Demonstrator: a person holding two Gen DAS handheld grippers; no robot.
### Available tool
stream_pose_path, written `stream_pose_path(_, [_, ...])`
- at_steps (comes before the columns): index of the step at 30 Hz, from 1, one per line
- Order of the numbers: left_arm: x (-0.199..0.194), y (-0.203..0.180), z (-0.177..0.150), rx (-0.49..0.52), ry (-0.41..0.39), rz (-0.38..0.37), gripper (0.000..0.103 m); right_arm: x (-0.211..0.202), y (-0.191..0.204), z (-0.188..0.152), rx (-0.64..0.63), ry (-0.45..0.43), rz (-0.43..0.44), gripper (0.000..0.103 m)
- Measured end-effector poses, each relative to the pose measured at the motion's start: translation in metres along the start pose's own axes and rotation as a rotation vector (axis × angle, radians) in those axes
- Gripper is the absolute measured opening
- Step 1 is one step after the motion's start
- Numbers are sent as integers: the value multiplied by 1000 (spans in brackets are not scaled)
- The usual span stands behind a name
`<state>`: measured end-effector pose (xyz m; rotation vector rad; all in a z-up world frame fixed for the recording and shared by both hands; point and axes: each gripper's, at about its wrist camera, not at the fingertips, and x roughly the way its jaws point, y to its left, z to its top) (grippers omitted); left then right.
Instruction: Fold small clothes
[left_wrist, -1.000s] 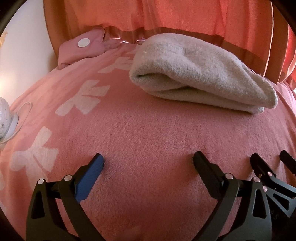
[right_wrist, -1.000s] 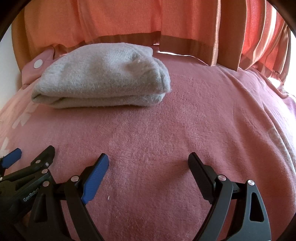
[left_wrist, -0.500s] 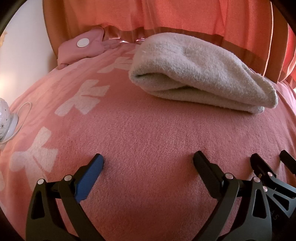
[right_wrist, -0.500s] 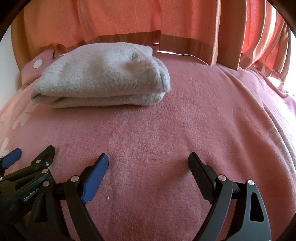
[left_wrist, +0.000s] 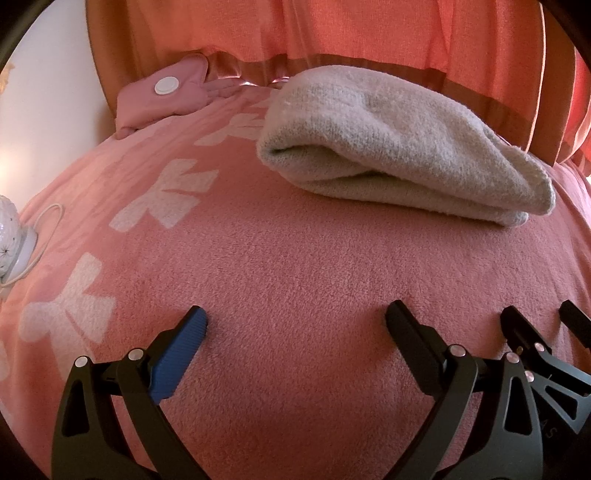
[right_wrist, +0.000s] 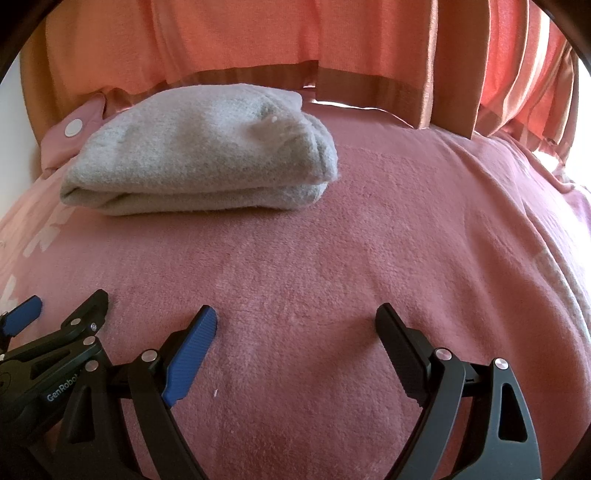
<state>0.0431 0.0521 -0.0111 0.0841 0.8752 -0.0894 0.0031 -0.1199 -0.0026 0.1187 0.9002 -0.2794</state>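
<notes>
A grey fleecy garment (left_wrist: 399, 147) lies folded into a thick bundle on the pink blanket (left_wrist: 295, 280), near the far edge; in the right wrist view the same garment (right_wrist: 199, 162) sits at upper left. My left gripper (left_wrist: 297, 319) hovers low over bare blanket in front of it, open and holding nothing. My right gripper (right_wrist: 297, 315) is close beside it to the right, also open and holding nothing. Each gripper's fingers show at the edge of the other's view: the right one (left_wrist: 539, 325), the left one (right_wrist: 62, 308).
Orange curtains (right_wrist: 258, 40) hang behind the blanket's far edge. A pink flap with a white snap button (left_wrist: 166, 85) lies at the far left corner. A white patterned object with a cord (left_wrist: 14, 236) sits at the left edge. White bow prints (left_wrist: 166, 195) mark the blanket's left side.
</notes>
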Motion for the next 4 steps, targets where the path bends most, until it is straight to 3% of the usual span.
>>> stream_pose_path(4, [0, 0, 0, 1, 0, 0, 95, 0, -1, 0, -2, 0, 1, 86])
